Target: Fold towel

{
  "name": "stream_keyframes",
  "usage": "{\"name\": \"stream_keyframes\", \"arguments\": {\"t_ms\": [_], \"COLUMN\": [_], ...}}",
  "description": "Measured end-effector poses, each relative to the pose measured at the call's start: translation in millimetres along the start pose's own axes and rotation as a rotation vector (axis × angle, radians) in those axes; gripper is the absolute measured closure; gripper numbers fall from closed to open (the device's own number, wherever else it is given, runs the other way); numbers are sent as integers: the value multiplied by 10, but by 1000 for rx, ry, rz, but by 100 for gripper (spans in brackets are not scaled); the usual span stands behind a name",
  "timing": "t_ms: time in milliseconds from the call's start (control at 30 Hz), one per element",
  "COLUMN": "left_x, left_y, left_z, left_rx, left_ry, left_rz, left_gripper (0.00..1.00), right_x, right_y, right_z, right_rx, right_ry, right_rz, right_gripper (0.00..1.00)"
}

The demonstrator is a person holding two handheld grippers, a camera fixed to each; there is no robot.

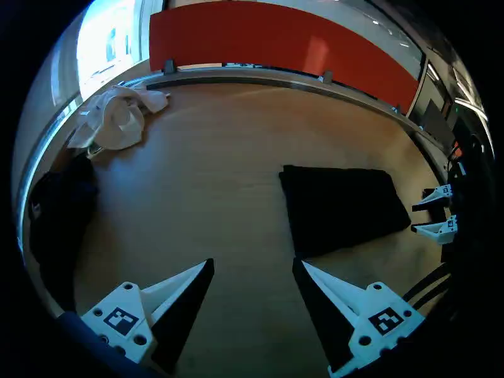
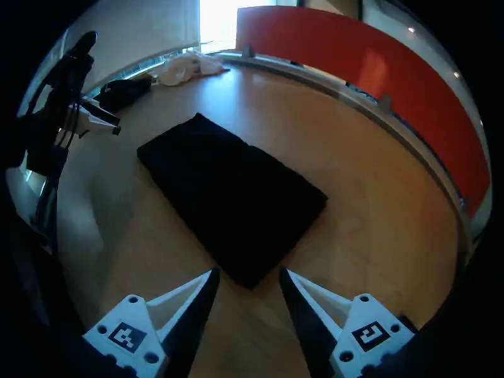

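1. Since the black rectangular cloth towel [image 2: 233,195] lies flat on the light wooden tabletop [image 2: 378,208] as a thick, straight-edged slab, we judge it's already folded at least once. Whether another fold is due we can't tell.
2. Right gripper [image 2: 249,269]: jaws spread, nothing betw. them, tips at the towel's near corner. We take it as lined up there bc a corner is the easiest spot to pinch. Contact w/ the cloth can't be told.
3. Left gripper [image 1: 253,261]: jaws spread too, empty, over bare wood, w/ one fingertip just beside another towel corner. Prob. same reason.
4. In the left gripper view the right gripper sits off the towel's far end, so we read the two as working from opposite ends. That would let a fold go over evenly.
5. A crumpled white cloth [image 1: 116,116] & a dark bundle [image 1: 60,208] sit well apart from the towel, near the table's edge by the long red wall panel [image 1: 277,41]. We guess they're kept aside so the work area is free.
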State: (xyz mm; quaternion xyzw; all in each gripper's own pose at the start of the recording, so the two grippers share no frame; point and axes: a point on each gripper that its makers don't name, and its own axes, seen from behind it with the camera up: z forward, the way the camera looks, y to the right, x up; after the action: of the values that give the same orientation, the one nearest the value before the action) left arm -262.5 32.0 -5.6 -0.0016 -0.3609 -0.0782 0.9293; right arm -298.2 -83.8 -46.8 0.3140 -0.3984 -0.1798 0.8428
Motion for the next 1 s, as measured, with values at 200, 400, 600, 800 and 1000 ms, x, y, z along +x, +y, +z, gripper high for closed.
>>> {"name": "stream_keyframes", "arguments": {"t_ms": [200,400,600,800,1000], "left_x": [-110,-162,-167,-168,-173], "left_y": [-80,-121,-115,-110,-95], "left_z": [-104,-172,-194,-198,-208], "left_rx": [17,26,27,27,22], "left_ry": [-3,-2,-2,-1,-4], "left_rz": [-26,-40,-42,-42,-39], "left_gripper": [8,8,8,8,8], "right_x": [-45,-98,-144,-137,-66], "right_y": [11,3,17,24,40], "right_z": [32,48,57,60,57], "right_rx": [20,42,46,49,33], "right_ry": [-22,-38,-49,-46,-26], "right_rz": [-8,-6,-15,-16,-27], "right_gripper": [48,60,69,86,96]}}
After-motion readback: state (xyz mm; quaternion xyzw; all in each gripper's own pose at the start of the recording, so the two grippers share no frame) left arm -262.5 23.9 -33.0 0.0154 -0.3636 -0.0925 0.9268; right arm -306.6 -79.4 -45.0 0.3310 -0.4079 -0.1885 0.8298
